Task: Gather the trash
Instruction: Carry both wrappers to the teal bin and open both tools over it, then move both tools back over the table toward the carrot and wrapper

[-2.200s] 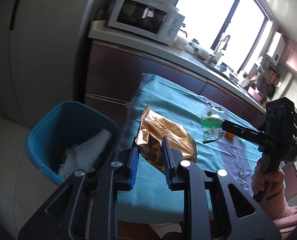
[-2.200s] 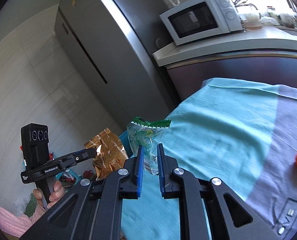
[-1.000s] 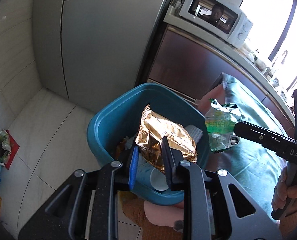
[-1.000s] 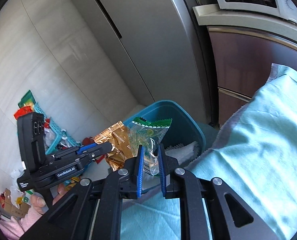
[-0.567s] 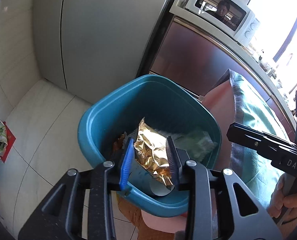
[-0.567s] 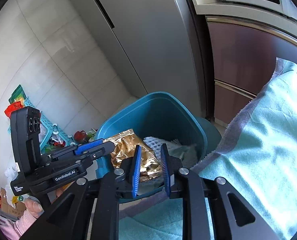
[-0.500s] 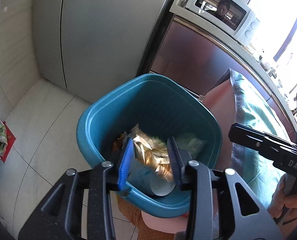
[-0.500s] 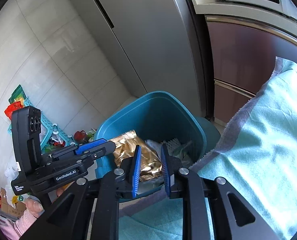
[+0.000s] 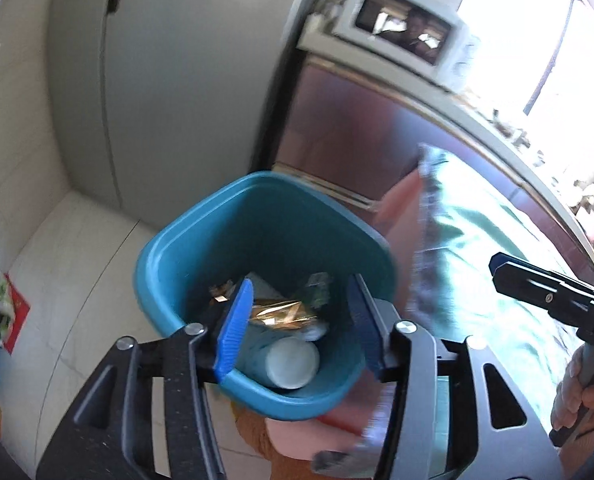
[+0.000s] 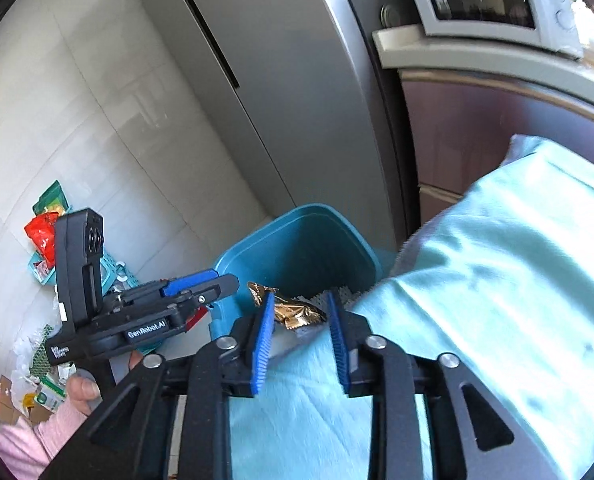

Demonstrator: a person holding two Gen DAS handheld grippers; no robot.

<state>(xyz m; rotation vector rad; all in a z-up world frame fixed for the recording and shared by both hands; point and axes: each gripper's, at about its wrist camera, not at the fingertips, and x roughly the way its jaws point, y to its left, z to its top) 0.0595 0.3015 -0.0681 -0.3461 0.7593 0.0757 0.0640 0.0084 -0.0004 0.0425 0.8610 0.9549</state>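
A: Trash bin (image 9: 217,240), teal, stands beside the refrigerator (image 9: 177,80); the teal-clothed table (image 10: 517,260) is just beside the bin.

B: Gold wrapper (image 9: 277,312) lies inside the bin. Left gripper (image 9: 301,320) and right gripper (image 10: 301,336): jaws opening, nothing between them.

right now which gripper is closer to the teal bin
Left. The left gripper hangs right over the teal bin, its opening jaws framing the gold wrapper inside. The right gripper sits off to the side, over the cloth-covered table by the bin's rim, jaws opening, empty.
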